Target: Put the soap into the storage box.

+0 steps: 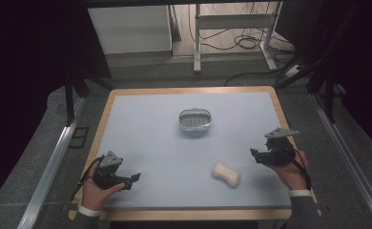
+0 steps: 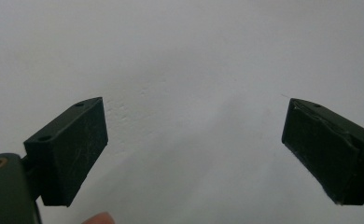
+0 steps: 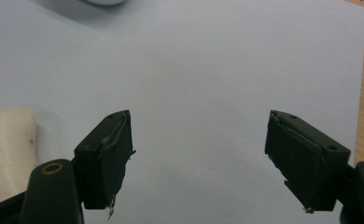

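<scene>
While both jaws stand wide and empty, the right hand-held gripper (image 1: 256, 153) hovers near the soap (image 1: 226, 174), which lies on the surface (image 1: 165, 157); the left hand-held gripper (image 1: 132, 180) gapes well apart.

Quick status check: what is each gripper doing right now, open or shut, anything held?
Left gripper: open, nothing between the jaws, bare table mat beyond.
Right gripper: open, holding nothing; the soap bar lies off to its side, untouched.
</scene>
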Motion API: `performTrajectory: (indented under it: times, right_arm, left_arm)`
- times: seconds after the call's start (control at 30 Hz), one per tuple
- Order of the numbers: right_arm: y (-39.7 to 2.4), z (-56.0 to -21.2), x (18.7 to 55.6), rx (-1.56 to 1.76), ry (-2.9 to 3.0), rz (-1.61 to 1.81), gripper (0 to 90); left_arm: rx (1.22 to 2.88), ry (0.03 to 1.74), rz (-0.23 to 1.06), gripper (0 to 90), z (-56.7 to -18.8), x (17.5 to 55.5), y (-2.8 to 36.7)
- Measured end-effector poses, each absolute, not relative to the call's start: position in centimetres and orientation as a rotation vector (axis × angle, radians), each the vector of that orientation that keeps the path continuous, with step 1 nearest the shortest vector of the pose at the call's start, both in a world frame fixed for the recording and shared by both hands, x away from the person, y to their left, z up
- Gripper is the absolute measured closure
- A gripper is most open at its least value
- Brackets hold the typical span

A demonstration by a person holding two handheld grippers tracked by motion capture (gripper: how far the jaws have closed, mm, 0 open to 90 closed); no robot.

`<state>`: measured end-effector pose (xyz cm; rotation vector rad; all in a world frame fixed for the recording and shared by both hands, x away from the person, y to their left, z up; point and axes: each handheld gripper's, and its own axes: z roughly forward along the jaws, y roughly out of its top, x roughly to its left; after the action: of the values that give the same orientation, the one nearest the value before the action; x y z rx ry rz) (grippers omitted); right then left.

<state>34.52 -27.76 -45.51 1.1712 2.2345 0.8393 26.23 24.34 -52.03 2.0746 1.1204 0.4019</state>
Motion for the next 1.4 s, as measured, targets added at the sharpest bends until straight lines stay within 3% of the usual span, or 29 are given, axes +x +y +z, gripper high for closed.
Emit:
performTrajectory:
  times: [0.77,1.4]
  right_arm:
    - [-25.4,-43.3,33.6,1.083,2.311,0.807,24.7]
    - [-21.8,-43.5,32.9,0.981,2.481,0.727,24.9]
  left_arm:
    - [2.083,1.119,0.402,7.3,-52.1,26.2,24.2]
    - [2.075,1.117,0.396,7.3,-52.1,26.2,24.1]
